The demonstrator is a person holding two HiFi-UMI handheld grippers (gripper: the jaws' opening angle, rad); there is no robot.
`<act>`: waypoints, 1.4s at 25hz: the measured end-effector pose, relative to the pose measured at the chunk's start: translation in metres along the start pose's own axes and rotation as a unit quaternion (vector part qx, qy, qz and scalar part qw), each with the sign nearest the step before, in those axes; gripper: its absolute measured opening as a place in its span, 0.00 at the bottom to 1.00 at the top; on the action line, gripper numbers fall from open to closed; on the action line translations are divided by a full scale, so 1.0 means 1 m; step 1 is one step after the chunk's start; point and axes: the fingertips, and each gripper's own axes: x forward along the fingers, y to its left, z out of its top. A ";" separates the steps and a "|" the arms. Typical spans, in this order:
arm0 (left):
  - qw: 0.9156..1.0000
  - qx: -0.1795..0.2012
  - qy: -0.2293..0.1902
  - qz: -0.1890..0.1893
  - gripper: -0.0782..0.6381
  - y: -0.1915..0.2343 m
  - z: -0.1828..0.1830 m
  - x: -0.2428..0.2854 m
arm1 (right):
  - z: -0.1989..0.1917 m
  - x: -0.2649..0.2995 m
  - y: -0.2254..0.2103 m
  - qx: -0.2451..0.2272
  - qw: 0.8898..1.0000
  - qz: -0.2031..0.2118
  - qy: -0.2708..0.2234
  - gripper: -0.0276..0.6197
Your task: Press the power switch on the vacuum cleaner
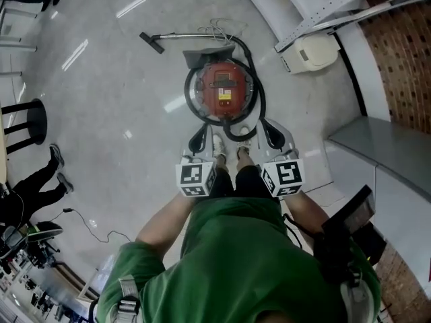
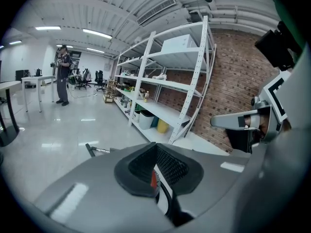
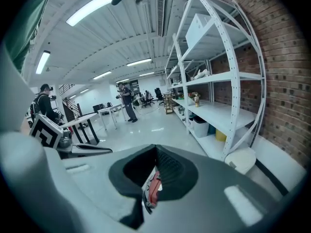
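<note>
A red canister vacuum cleaner [image 1: 224, 91] stands on the pale floor just ahead of my feet, with a black hose [image 1: 260, 106] looped around it. Its wand and nozzle [image 1: 159, 43] lie beyond it to the left. My left gripper [image 1: 200, 140] and right gripper [image 1: 273, 135] hover side by side above the near edge of the vacuum, apart from it. Both look shut with nothing held. In the left gripper view only a red sliver of the vacuum [image 2: 153, 179] shows through the slit below the left gripper [image 2: 156, 148]. The right gripper [image 3: 155, 150] frames a similar red sliver [image 3: 154, 188].
White metal shelving [image 1: 323, 5] runs along the brick wall at the right, and a white round device [image 1: 313, 52] sits at its foot. A grey counter [image 1: 384, 147] is at the right. A black stool [image 1: 27, 123], a seated person's legs [image 1: 34, 180] and a floor cable [image 1: 87, 221] are at the left.
</note>
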 end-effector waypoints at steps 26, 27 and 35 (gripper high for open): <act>0.993 0.009 0.110 0.034 0.12 0.020 -0.121 0.109 | -0.131 0.114 -0.054 0.021 0.994 0.048 0.094 0.05; 0.993 0.006 0.113 0.036 0.12 0.021 -0.126 0.111 | -0.136 0.116 -0.054 0.022 0.994 0.049 0.097 0.05; 0.989 -0.003 0.139 0.043 0.12 0.029 -0.176 0.137 | -0.186 0.139 -0.056 0.030 0.991 0.054 0.122 0.05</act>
